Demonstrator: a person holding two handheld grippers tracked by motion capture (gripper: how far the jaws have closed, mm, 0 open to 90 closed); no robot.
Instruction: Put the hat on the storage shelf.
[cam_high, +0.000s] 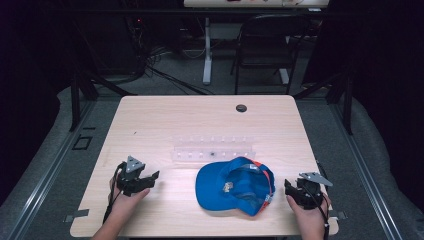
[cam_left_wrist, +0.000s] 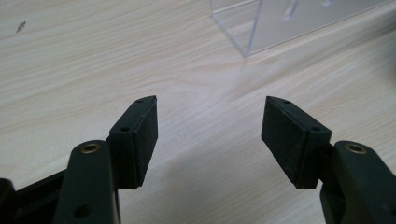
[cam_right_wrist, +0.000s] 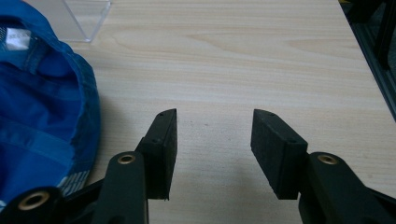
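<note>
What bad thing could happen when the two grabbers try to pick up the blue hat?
1. The blue cap lies upside down and floppy, so open jaws may pinch only a thin edge and let it slip.
2. The clear plastic rack sits just behind the cap; pushing the cap could bump it.
3. The right gripper rests near the table edge, so a pull that way might drag the cap off. The left gripper is open too.
</note>
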